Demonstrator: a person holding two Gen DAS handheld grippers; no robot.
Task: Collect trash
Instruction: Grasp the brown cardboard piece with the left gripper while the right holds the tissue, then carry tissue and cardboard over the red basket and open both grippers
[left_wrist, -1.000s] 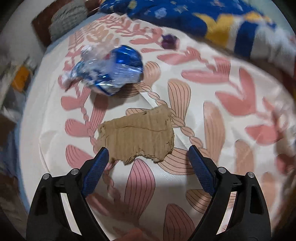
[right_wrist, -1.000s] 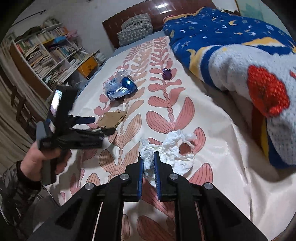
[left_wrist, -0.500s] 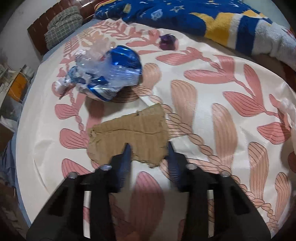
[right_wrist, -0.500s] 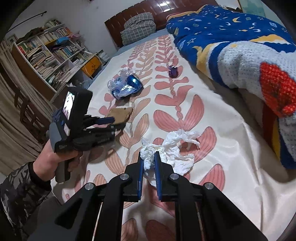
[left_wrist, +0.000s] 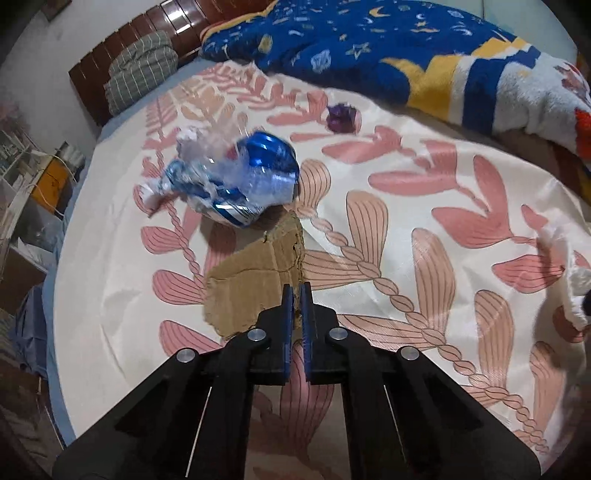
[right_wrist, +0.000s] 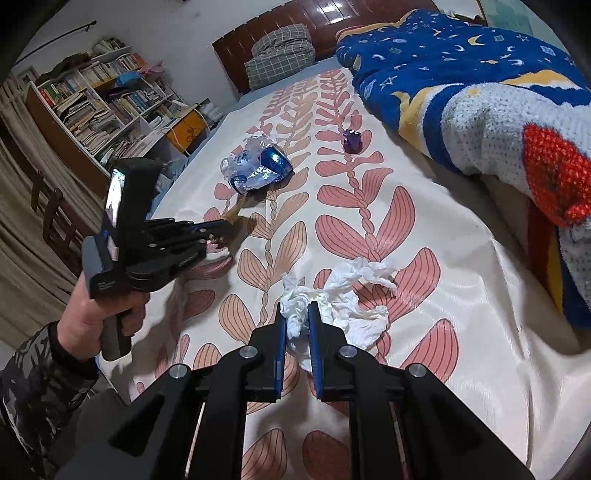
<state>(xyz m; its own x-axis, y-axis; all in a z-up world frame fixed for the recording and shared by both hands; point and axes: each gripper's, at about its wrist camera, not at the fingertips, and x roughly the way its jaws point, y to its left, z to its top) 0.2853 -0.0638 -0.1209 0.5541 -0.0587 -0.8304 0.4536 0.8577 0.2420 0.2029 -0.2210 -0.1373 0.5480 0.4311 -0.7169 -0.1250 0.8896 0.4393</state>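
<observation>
A torn piece of brown cardboard lies on the leaf-print bedsheet. My left gripper has its jaws closing tight on the cardboard's near right edge, and the pads press on it. From the right wrist view, the left gripper holds the cardboard tilted up off the sheet. My right gripper is shut on a crumpled white tissue. A crushed blue and clear plastic wrapper lies just beyond the cardboard. A small purple scrap sits farther back.
A blue star-print blanket is heaped along the bed's right side. A checked pillow leans on the brown headboard. Bookshelves and an orange box stand left of the bed. A hand in a camouflage sleeve holds the left gripper.
My left gripper's jaws went from wide open around the cardboard to shut on its edge, and it has risen a little with it. The right gripper stayed shut on the tissue.
</observation>
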